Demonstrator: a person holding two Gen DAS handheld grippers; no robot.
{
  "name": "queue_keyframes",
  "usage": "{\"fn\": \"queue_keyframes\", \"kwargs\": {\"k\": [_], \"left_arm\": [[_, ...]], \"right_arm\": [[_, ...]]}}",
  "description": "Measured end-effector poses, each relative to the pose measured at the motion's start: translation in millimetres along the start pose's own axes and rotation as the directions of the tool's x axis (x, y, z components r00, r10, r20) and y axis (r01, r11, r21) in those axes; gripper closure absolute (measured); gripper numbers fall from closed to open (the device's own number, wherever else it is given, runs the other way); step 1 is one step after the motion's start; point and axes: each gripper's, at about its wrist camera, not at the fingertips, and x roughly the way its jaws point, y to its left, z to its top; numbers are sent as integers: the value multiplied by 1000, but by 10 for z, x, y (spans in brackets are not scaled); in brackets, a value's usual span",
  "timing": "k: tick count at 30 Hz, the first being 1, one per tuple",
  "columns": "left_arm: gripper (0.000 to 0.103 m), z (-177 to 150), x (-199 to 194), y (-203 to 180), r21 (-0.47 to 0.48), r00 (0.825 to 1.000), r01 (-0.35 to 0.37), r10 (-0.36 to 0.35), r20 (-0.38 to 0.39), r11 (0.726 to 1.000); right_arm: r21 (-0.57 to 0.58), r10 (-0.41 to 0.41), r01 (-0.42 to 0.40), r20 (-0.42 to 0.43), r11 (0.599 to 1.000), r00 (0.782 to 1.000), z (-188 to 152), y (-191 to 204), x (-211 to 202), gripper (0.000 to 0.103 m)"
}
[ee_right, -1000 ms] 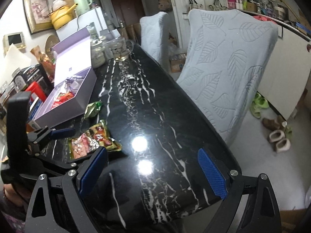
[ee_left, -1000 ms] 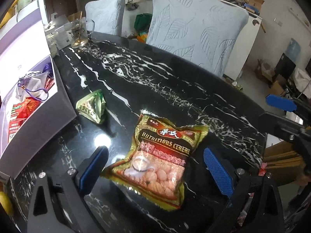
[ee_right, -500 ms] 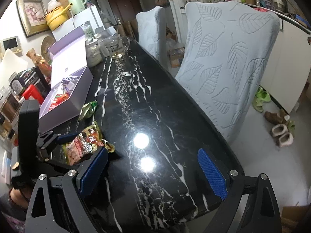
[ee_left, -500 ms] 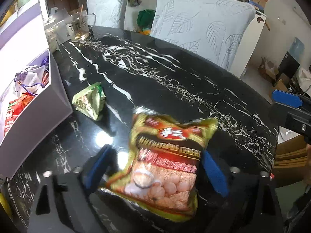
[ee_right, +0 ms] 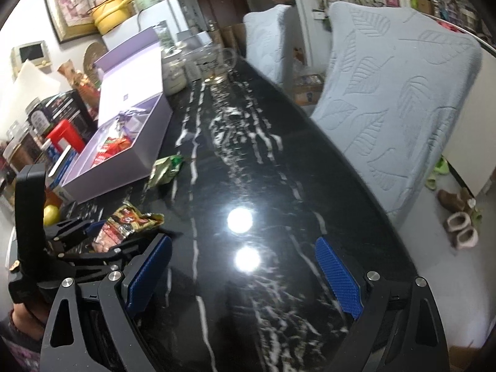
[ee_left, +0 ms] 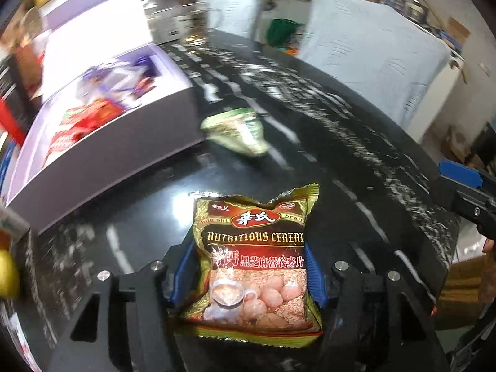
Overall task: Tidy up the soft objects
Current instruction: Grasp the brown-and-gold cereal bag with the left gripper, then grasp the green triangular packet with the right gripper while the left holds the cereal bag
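The left tool [ee_left: 251, 274] was clamped on a "Nutritious Cereal" packet [ee_left: 252, 262], its blue pads pressing both side edges and holding it above the black marble tabletop [ee_left: 356, 142]. Just beyond it a small green packet [ee_left: 237, 131] lay on the tabletop close beside the open lavender gift box [ee_left: 124, 152], which already held red snack packets [ee_left: 80, 121]. The right tool [ee_right: 243, 274] hung over the tabletop with its pads spread wide and nothing between them.
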Motion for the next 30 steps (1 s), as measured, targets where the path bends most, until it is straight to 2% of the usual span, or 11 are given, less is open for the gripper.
{"fn": "queue_keyframes", "kwargs": {"k": [5, 9, 17, 22, 30], "left_arm": [[43, -64, -63, 319, -93, 999, -54, 54, -5, 994], [43, -97, -97, 539, -163, 998, -67, 66, -12, 984], [43, -114, -103, 850, -242, 992, -127, 129, -10, 962], [43, -120, -112, 1017, -283, 989, -141, 145, -8, 949], [43, -98, -101, 1111, -303, 988, -149, 153, -10, 941]], "right_arm": [[-39, 43, -44, -19, 998, 999, 43, 206, 148, 8], [-85, 74, -75, -21, 994, 997, 124, 391, 259, 8], [-163, 132, -138, -51, 977, 990, 353, 726, 590, 9], [-207, 153, -168, -85, 964, 985, 457, 914, 816, 15], [-237, 138, -169, -143, 957, 980, 625, 1067, 1253, 27]]}}
